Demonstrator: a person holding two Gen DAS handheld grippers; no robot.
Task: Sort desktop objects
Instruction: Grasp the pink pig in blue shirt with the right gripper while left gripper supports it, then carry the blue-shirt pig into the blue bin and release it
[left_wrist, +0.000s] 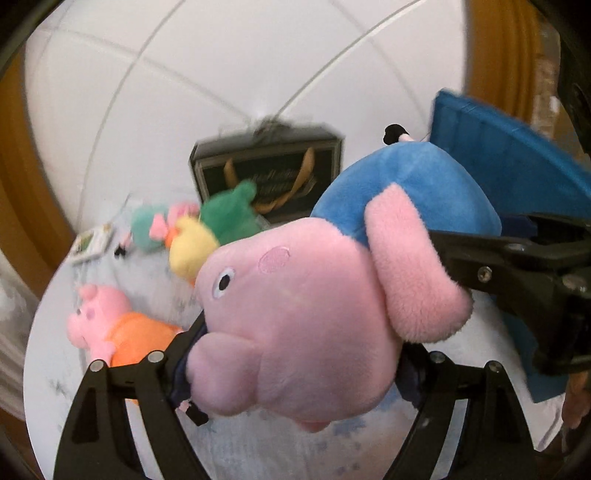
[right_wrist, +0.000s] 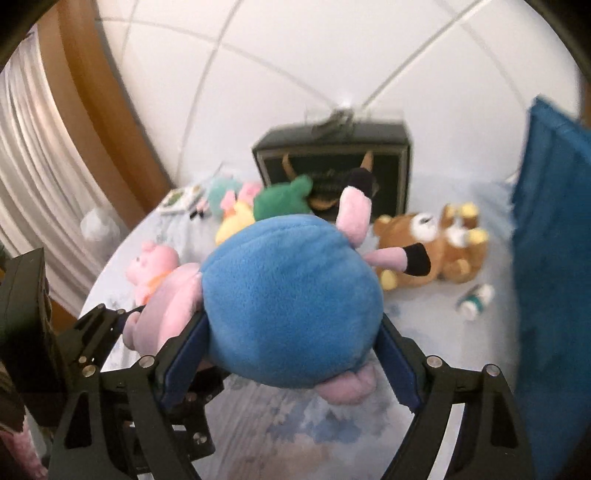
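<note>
holding one plush pig in a blue outfit (left_wrist: 303, 332) between both grippers, above the bench (right_wrist: 258, 424). left gripper (left_wrist: 295, 369) has its jaws closed on the pig's pink head, w/ the snout pointing down toward the camera and one eye plus a round cheek patch facing left. right gripper (right_wrist: 291, 354) has its jaws closed on the round blue body (right_wrist: 288, 302), blue pads pressed into both sides; the pig's legs w/ black feet stick out up and to the right. in the left wrist view the right gripper's black finger comes in from the right edge and presses by the pig's ear.

bench is a pale round top w/ a faint blue print. behind the held pig lie other soft toys: a small pink pig in orange (left_wrist: 107, 328) on the left, a yellow and green plush (left_wrist: 210, 229) further back, a mint and pink plush (left_wrist: 151, 227) beside it. a brown bear (right_wrist: 432, 243) lies on its back to the right, w/ a small white and green bottle (right_wrist: 474, 301) on its side near it. a dark box w/ tan handles (right_wrist: 332, 162) stands at the back, just behind the plush toys. a small card (left_wrist: 90, 245) lies at the bench's left edge. a blue bin (right_wrist: 550, 277) stands at the right; frames are blurred, so small print can't be read.
</note>
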